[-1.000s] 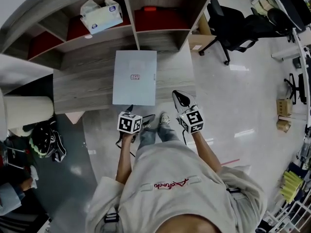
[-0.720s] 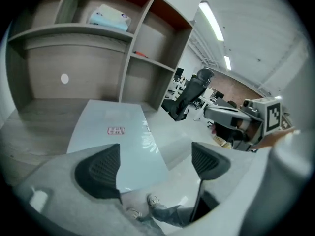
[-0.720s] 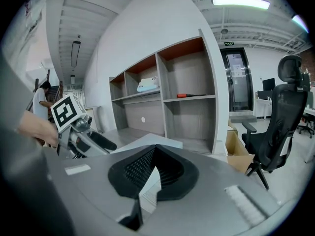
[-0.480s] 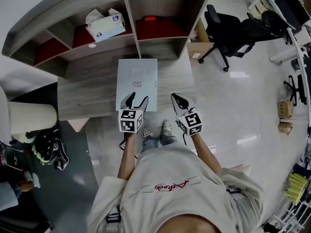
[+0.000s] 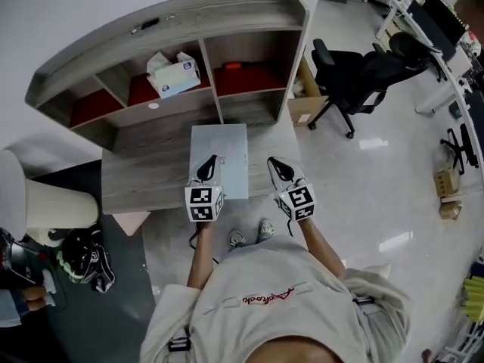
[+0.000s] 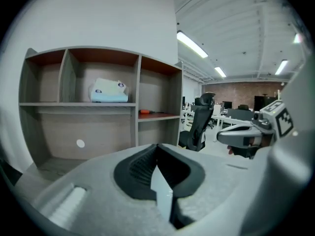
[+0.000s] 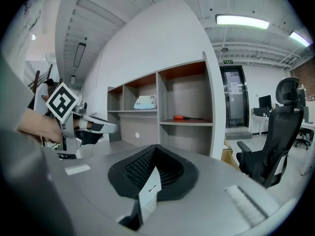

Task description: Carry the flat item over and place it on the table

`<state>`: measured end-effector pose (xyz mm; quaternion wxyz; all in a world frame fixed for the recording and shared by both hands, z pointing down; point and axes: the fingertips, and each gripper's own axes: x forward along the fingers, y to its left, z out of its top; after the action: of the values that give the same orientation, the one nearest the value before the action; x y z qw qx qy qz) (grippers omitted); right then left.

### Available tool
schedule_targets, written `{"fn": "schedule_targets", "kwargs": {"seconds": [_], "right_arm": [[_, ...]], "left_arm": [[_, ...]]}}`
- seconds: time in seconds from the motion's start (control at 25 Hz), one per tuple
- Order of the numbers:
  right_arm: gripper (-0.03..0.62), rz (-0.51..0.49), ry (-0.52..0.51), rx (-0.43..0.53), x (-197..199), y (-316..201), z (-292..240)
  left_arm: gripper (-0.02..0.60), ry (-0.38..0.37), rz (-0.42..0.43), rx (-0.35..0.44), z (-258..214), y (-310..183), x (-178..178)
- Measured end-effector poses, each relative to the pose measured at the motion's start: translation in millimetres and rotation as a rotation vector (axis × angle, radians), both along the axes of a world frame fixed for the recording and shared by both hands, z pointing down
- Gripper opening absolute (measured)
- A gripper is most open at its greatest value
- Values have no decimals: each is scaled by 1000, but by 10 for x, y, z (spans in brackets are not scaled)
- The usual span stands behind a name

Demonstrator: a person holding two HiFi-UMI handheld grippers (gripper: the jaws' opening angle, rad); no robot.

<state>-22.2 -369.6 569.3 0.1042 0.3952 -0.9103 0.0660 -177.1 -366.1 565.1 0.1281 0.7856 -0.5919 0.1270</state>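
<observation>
Head view: person, desk and both grippers are seen from above.
Flat item point(image 5: 228, 144): pale grey and rectangular, laid flat on the wooden desk point(image 5: 144, 174) near its front edge; shown in this view alone.
Left gripper point(image 5: 209, 162): held over the item's near left part; contact cannot be judged from above.
Right gripper point(image 5: 277, 163): held just right of the item over bare desk, apart from it.
Shelf unit point(image 5: 218, 100): set at the back of the desk; a tissue box point(image 5: 173, 75) is kept in one bay, an orange-handled tool point(image 5: 233, 66) in the bay to its right.
Office chair point(image 5: 355, 70): black, placed on the floor at the right.

Left gripper view: shelf bays are faced level.
Jaws: just closed and brought fully together; nothing of the flat item is seen between them.
Right gripper point(image 6: 222, 136): caught side-on at the right, its tips together.
Ceiling lights point(image 6: 193, 44): shown here, not from the head.

Right gripper view: shelf unit is seen from its open end.
Jaws: pressed together, nothing gripped.
Left gripper point(image 7: 111, 128): seen at the left under its marker cube point(image 7: 63, 102).
Door point(image 7: 231, 96): dark, past the shelf's end; recorded in this view only.
</observation>
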Motion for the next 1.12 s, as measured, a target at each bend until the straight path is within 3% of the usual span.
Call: {"fn": "schedule_targets", "kwargs": {"seconds": [0.2,0.52,1.12], "right_arm": [[5,-1,-11,66,-61,-105,-251],[5,-1,-15,137,-169,-208,-513],[5,18,7,147,-205,-263,-523]], "left_arm": [[0,-9,1,84,-319,-71,-47],[0,-14,3,155,-597,-131,-116],[0,0,6,168,-635,-203,-155]]}}
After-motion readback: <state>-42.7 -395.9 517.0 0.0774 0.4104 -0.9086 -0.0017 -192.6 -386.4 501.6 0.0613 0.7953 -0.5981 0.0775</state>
